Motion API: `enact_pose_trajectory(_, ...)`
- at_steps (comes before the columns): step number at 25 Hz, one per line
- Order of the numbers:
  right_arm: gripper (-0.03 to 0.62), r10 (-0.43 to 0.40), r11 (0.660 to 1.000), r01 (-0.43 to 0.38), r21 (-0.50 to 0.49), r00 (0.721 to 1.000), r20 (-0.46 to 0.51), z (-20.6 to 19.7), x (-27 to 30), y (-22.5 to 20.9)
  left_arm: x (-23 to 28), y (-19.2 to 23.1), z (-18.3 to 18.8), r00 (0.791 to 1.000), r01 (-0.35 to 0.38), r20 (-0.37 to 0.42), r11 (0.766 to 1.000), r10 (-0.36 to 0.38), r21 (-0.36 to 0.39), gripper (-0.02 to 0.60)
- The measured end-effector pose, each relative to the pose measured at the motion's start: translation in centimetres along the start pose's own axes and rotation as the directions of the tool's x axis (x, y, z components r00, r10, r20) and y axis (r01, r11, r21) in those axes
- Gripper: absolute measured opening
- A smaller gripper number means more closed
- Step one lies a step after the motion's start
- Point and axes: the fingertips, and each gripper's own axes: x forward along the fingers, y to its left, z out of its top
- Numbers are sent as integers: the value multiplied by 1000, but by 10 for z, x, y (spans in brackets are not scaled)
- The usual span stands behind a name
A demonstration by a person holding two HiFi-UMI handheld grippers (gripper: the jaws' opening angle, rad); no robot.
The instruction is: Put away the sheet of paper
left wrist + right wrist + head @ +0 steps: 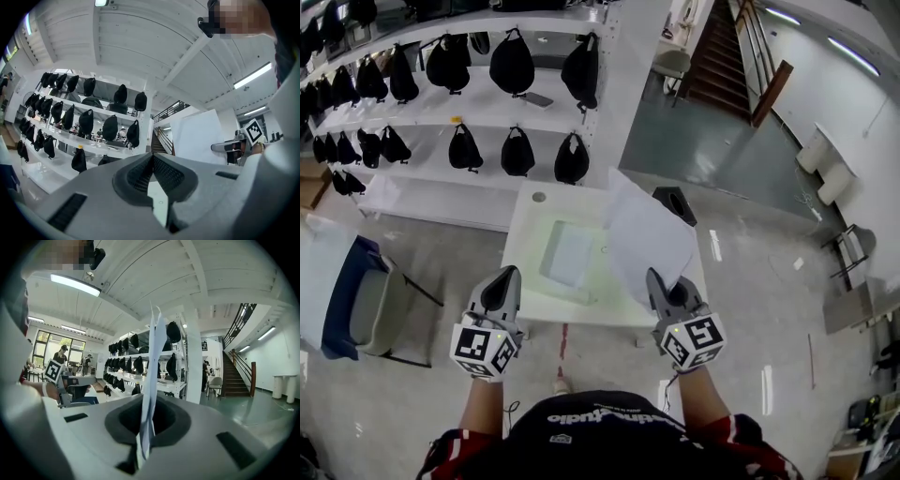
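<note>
Paper (649,239) stands upright over a white table (525,281) in the head view, its lower edge pinched by the right gripper (675,298); the left gripper (499,292) is level beside it. Left gripper view: its 2 jaws pressed together, nothing between. Right gripper view: jaws clamped on the paper's edge.

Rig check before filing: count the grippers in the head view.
2: the left gripper at lower left, jaws together, empty; the right gripper at lower right, shut on the paper. None seems hidden.

A white table (528,286) carries a translucent tray (569,255) near its middle.
</note>
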Motion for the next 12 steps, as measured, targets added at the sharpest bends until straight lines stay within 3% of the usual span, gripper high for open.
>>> enact_pose_trajectory(12, 5, 43, 999, -43, 18, 999, -7, -6, 29, 3, 9, 12, -6, 1000, -18, -5, 1000, 18, -12, 5)
